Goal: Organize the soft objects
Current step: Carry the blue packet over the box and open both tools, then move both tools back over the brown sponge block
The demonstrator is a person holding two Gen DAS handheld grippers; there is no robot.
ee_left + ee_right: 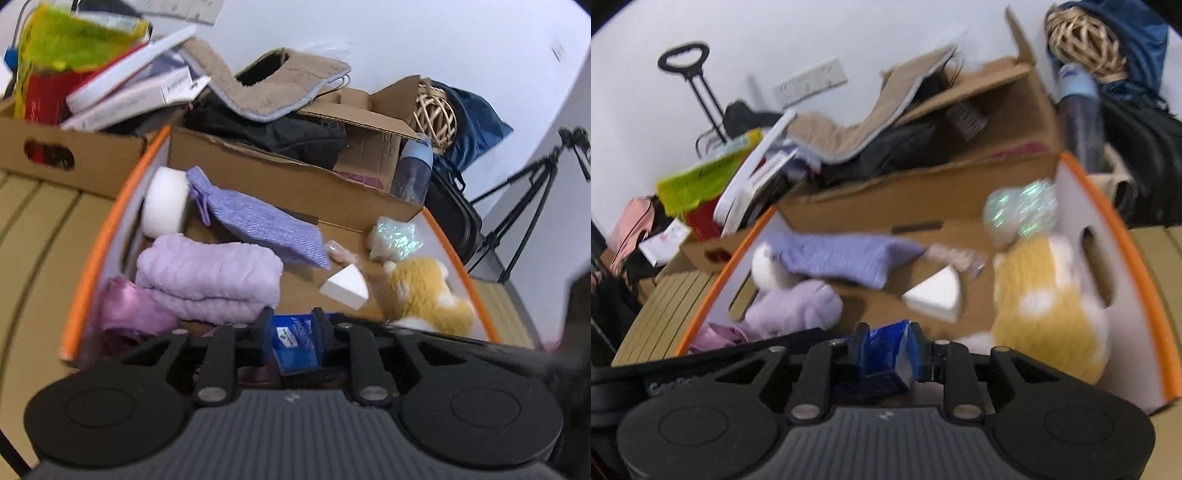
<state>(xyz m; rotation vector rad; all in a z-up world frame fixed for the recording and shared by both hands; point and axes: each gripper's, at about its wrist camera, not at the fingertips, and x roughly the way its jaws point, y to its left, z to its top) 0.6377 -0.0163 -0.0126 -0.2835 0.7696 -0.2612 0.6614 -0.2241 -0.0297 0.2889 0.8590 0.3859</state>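
Grippers left (pixel 291 325) and right (pixel 886 341) each clamp a blue packet (pixel 293 345), upright between closed fingers, above the orange-rimmed box (pixel 92 254) holding a lengthwise-folded lilac towel (pixel 208 280) and plush cat (pixel 424 291).

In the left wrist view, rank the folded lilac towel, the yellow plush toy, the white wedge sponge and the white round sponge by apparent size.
1. Folded lilac towel, clearly largest.
2. Yellow plush toy, partly cut off by the gripper body.
3. White round sponge.
4. White wedge sponge.
The last two look close; the round one lies farther back, so their order is unsure.
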